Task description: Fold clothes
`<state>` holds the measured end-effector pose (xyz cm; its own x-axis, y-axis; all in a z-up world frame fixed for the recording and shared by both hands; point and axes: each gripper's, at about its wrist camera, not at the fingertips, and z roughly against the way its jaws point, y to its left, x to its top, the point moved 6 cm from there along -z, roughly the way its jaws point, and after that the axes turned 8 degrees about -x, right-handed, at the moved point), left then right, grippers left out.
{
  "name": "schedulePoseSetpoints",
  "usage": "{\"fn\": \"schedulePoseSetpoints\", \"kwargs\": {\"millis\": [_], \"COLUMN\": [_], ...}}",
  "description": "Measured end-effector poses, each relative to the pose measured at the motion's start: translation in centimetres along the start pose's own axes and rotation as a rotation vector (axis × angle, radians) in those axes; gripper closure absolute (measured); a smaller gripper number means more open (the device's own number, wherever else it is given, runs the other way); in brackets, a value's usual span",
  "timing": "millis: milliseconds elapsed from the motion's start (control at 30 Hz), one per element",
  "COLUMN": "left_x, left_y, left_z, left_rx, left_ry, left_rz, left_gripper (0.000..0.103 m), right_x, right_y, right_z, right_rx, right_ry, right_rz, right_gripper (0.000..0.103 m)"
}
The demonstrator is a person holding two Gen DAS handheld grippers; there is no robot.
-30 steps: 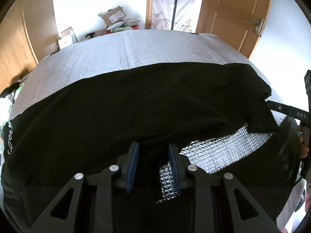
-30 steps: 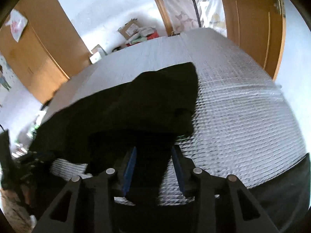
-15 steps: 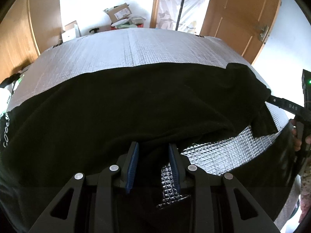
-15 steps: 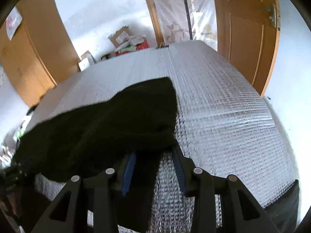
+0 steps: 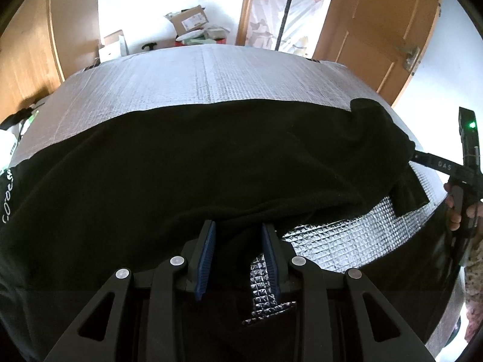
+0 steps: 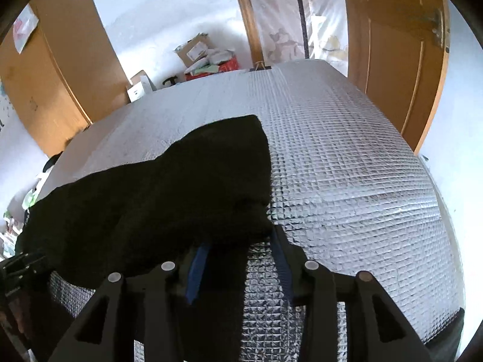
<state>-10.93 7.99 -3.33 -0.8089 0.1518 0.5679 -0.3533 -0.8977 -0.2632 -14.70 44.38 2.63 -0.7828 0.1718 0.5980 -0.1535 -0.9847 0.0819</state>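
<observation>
A large black garment [image 5: 193, 163] lies spread across the silver quilted table [image 5: 211, 78]. Its near edge is folded over and carried toward the far side. My left gripper [image 5: 238, 250] has black cloth between its blue pads and holds the fold near its middle. My right gripper [image 6: 238, 259] holds the garment's right end [image 6: 187, 187], and the cloth bunches over its fingertips. The right gripper also shows at the right edge of the left wrist view [image 5: 437, 166], with the person's hand [image 5: 455, 208] behind it.
Bare silver table lies beyond and right of the garment [image 6: 347, 166]. Wooden doors [image 5: 377, 30] and cardboard boxes [image 5: 190, 24] stand past the far edge. White lettering [image 5: 7, 196] marks the garment's left end.
Both grippers have carried the folded edge farther across the table. The garment's right end has swung up and forward, uncovering more silver surface below it.
</observation>
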Motion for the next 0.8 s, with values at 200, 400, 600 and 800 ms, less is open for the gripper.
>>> {"fn": "schedulePoseSetpoints", "kwargs": {"millis": [200,400,600,800], "left_x": [-0.1,0.1,0.2,0.3], "left_y": [0.0,0.5,1.1,1.1], "left_z": [0.1,0.1,0.2,0.2], "left_rx": [0.009,0.024,0.000,0.002], "left_ry": [-0.007,-0.019,-0.025,-0.032], "left_rz": [0.001,0.026,0.072,0.088], "left_gripper": [0.072,0.084,0.088,0.089], "right_x": [0.2,0.6,0.8,1.7], "right_y": [0.3,1.3,1.1,0.4], "right_z": [-0.1,0.2,1.8,3.7], "right_rx": [-0.026,-0.023,-0.055,-0.125], "right_ry": [0.002,-0.003,-0.047,-0.100], "right_rz": [-0.005,0.028,0.061,0.098], "right_gripper": [0.073,0.096,0.097,0.101]}}
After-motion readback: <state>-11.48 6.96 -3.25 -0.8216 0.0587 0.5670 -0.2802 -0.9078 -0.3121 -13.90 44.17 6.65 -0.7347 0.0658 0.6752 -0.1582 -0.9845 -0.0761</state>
